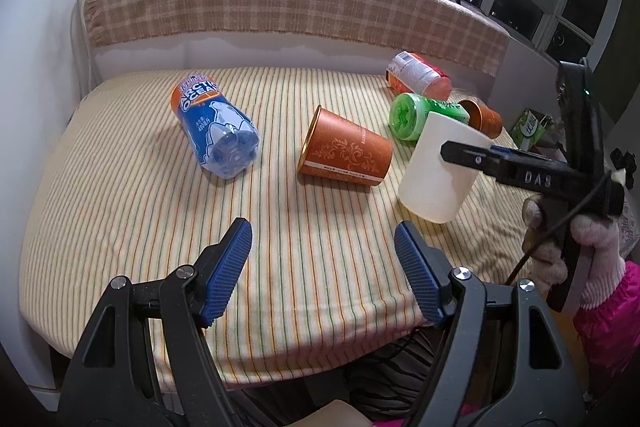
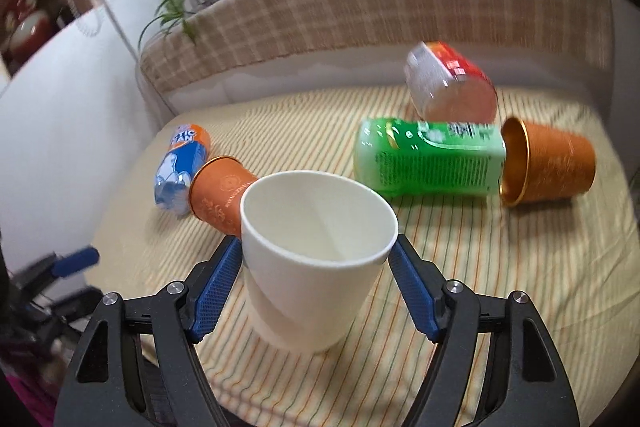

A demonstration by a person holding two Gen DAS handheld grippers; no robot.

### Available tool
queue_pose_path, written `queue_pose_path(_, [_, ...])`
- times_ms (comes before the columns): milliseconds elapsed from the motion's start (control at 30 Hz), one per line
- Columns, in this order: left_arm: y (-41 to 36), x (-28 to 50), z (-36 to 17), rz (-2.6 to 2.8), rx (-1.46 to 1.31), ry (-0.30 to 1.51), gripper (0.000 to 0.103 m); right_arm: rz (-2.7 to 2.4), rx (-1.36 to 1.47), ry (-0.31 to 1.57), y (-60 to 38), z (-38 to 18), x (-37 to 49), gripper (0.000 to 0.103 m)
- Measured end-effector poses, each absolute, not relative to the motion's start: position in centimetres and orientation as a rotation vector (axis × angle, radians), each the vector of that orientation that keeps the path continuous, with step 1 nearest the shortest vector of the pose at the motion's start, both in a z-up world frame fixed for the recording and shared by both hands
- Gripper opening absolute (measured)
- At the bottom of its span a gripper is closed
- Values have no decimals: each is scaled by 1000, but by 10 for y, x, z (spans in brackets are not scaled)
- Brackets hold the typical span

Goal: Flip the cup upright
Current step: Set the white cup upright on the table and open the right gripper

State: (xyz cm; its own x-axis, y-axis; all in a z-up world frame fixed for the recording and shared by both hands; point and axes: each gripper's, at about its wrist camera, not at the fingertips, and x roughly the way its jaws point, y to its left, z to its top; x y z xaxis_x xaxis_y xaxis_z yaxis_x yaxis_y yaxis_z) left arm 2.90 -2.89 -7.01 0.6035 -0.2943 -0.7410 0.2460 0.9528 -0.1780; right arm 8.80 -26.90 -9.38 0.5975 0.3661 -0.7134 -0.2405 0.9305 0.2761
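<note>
From my left wrist view, my left claw (image 1: 322,251) gapes wide over the striped surface (image 1: 120,195), holding nothing. My right claw (image 1: 466,151) grips the white cup (image 1: 434,167), tilted and apparently just off the cloth.

From my right wrist view, the cup (image 2: 316,247) sits mouth-up between my blue pads (image 2: 218,283), its base seemingly near the surface; blur hides contact. If I release while it leans, it may topple toward the orange cup (image 2: 218,199) just behind.
</note>
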Motion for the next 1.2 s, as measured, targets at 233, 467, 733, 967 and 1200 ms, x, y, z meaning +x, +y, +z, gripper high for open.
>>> queue_pose_path(233, [-25,28,-69,-300,-63,858,76,353,2,794,-245,-84,70,74])
queue_pose_path(467, [-20,24,-63,-287,-59,833,76,361,-73,751,-226,-83,57,74])
queue_pose_path(733, [-16,18,-58,-275,-56,809,76,356,-141,724,-209,-90,47,74])
queue_pose_path(967, [-11,16,-57,-264,-60,804,76,353,-165,712,-201,-95,43,74])
queue_pose_path(1200, [-8,15,-59,-256,-67,807,76,360,-156,691,-199,-95,41,75])
